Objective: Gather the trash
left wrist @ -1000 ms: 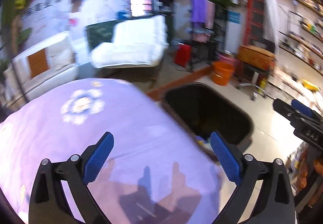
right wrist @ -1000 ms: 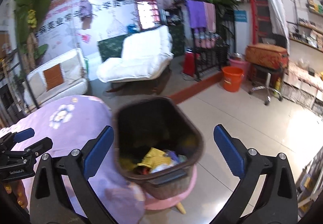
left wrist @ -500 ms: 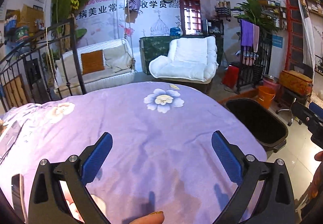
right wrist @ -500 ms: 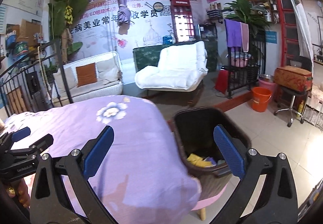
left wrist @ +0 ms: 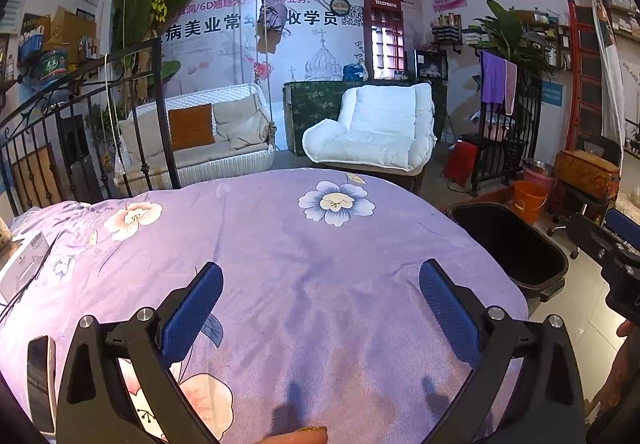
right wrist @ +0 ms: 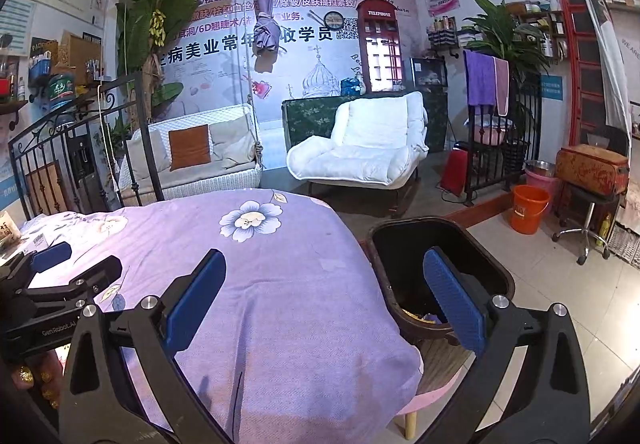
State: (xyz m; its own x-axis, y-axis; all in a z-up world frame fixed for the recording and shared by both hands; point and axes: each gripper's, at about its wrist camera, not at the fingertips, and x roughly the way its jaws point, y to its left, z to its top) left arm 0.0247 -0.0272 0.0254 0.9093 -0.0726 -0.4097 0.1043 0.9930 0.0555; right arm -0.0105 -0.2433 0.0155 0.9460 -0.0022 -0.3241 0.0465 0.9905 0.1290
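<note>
A dark brown trash bin (right wrist: 440, 272) stands on a pink stool at the right edge of the round table (right wrist: 280, 284), which wears a purple flowered cloth. A little yellow and blue trash shows low inside the bin. The bin also shows in the left wrist view (left wrist: 508, 244). My left gripper (left wrist: 320, 304) is open and empty above the cloth. My right gripper (right wrist: 324, 296) is open and empty, over the table's right edge with its right finger in front of the bin. No loose trash shows on the cloth.
A white box (left wrist: 24, 264) and a phone (left wrist: 40, 376) lie at the table's left edge. Beyond stand a black iron railing (left wrist: 80, 131), a white swing sofa (left wrist: 200, 139), a white armchair (left wrist: 372, 131), an orange bucket (right wrist: 528, 207) and a stool with a case (right wrist: 588, 175).
Both grippers have drawn back and swung left from the bin toward the table; the views have risen, so the bin now sits lower right and more of the cloth shows.
</note>
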